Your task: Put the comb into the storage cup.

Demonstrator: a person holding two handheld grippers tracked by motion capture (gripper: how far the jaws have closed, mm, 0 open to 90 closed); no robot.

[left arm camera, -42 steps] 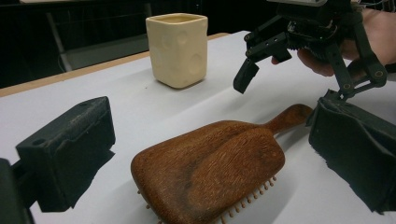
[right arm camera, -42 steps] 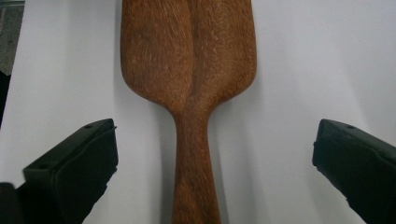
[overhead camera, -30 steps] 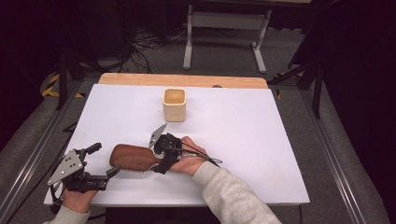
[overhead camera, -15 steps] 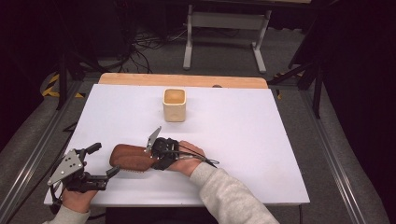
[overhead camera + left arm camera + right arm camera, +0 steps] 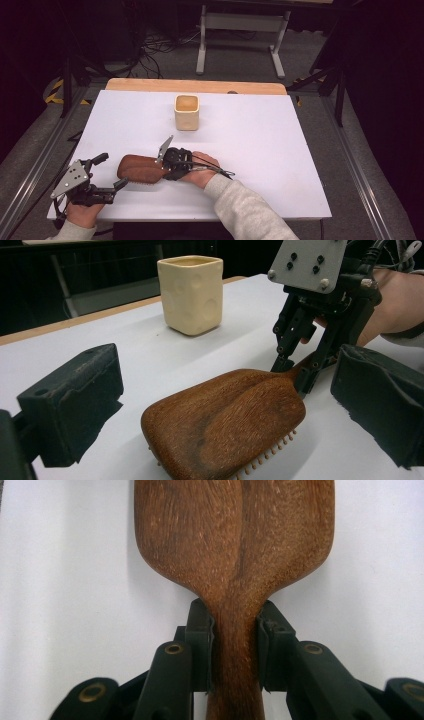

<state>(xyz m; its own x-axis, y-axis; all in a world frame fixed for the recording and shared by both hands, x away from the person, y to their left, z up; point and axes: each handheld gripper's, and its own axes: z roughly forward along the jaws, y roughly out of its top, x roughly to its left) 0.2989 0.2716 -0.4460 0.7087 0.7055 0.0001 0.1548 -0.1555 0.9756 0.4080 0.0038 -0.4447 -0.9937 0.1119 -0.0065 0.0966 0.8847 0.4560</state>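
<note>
Reddish-brown wood-grained brush [image 5: 141, 169] with pale bristles, cream dimpled cup [image 5: 187, 112], white table [image 5: 280, 150] with tan wooden edge, black grippers, grey sleeve [image 5: 245, 212]

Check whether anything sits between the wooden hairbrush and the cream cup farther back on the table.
Nothing visible does. The wooden hairbrush lies bristles down with the right gripper shut on its handle, and only bare white table lies between it and the cream cup.

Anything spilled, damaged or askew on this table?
Nothing stands out. The wooden hairbrush lies bristles down, its handle clamped in the right claw. The cream cup stands upright, apart from it. The left claw is open near the brush head.
</note>
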